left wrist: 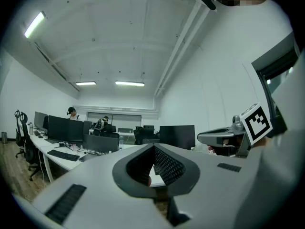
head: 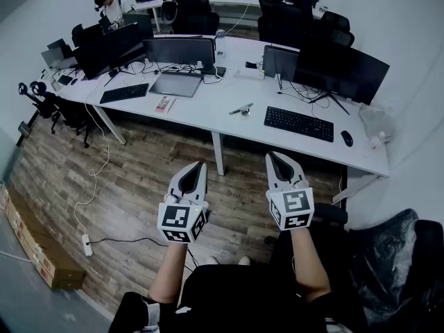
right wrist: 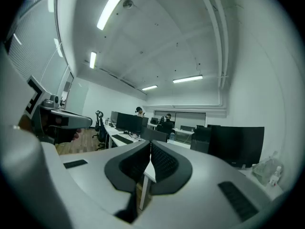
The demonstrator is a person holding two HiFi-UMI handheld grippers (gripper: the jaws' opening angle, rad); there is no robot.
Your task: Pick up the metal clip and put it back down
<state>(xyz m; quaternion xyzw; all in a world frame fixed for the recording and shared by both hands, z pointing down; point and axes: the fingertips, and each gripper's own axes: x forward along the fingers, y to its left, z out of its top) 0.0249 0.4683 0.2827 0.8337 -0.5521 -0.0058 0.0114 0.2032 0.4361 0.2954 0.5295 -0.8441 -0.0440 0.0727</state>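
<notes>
**Both tools closed and empty; clip on surface**

The metal clip (head: 241, 109) lies on the white surface (head: 208, 111), just left of the black keyboard (head: 299, 123). The left tool (head: 200, 166) and right tool (head: 272, 157) hang level over the wooden floor (head: 139, 186), well apart from the clip. Each has its jaws pressed together on nothing.

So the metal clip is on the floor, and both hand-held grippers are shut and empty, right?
Not the floor: the metal clip lies on the white desk, as the head view shows. The left hand-held gripper and right hand-held gripper are shut and empty.
</notes>
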